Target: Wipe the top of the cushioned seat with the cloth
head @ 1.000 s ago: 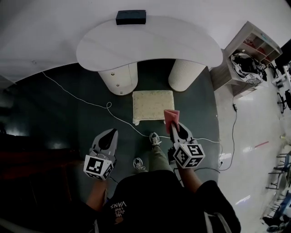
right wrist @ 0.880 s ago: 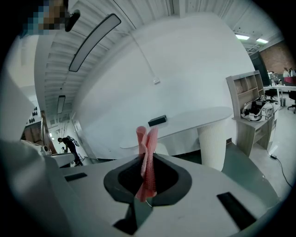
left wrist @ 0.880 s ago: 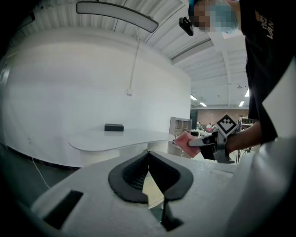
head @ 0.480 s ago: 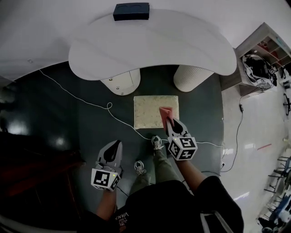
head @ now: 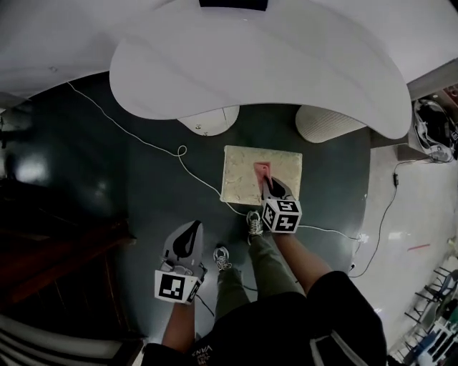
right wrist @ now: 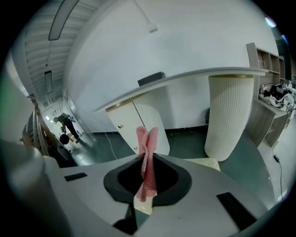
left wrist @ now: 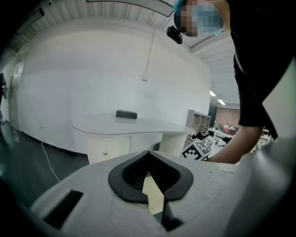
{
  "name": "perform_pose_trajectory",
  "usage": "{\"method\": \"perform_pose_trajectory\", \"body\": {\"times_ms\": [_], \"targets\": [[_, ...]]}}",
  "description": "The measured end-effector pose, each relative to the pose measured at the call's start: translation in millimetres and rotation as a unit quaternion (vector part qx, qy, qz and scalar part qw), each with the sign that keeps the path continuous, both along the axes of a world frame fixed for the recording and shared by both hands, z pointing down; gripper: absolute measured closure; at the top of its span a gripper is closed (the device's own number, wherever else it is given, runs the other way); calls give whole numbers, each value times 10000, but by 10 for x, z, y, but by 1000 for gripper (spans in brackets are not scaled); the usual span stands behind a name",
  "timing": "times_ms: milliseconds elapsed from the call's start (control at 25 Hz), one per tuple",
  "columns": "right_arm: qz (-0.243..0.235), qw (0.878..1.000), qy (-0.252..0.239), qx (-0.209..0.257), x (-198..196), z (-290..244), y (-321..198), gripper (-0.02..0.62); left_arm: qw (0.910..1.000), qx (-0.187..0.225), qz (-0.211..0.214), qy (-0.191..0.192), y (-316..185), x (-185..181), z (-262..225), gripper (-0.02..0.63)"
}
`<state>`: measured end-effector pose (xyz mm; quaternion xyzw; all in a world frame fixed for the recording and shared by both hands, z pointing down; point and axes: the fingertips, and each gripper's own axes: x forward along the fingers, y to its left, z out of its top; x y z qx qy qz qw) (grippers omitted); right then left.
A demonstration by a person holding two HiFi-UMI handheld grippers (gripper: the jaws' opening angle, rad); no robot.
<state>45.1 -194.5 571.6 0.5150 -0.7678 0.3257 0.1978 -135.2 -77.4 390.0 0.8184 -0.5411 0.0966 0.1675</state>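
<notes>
dark box (head: 232, 3) cropped, pedestal (head: 325, 123) half hidden

Surroundings, head view unless noted:
- White curved table (head: 257, 71) fills the top of the view. A dark flat box (left wrist: 126, 114) lies on its far side.
- Two pale pedestals stand under the table: a smooth one with small knobs (head: 211, 120) and a ribbed one (right wrist: 230, 115).
- Dark glossy floor (head: 107, 186). A thin white cable (head: 143, 141) crosses it with one small loop.
- Right: pale floor (head: 422, 207) with a short red mark (head: 418, 247).
- Open shelf unit (right wrist: 266, 65) stands past the ribbed pedestal.
</notes>
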Motion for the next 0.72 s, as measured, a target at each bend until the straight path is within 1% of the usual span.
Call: {"method": "perform_pose_trajectory", "body": {"times_ms": [120,240,320,440,640,720], "targets": [[-143,9994,181,-259,-138,444,-175,571,9996,-165,-234,-40,34,-60,192,589],[-341,9981,356,-379,-347,868,-400,571,9988,-311,-353,-151,71,-124,387,589],[-461,9972,388,-447,-529,1098,-516,571,9976,-441,-515,-116,133,-190,483,589],[-653,9956,469,-491,-797,1336,-666,571,9951,-619,-767,-76,246,-261,578,589],[-1057,9917,614,-406,-1210,1587,-829,571,9906,-883,-1046,-3,415,-289,779,588],[-1078,9910,640,-472,-1318,1733,-866,571,9888,-1002,-1107,43,462,-283,875,589]]}}
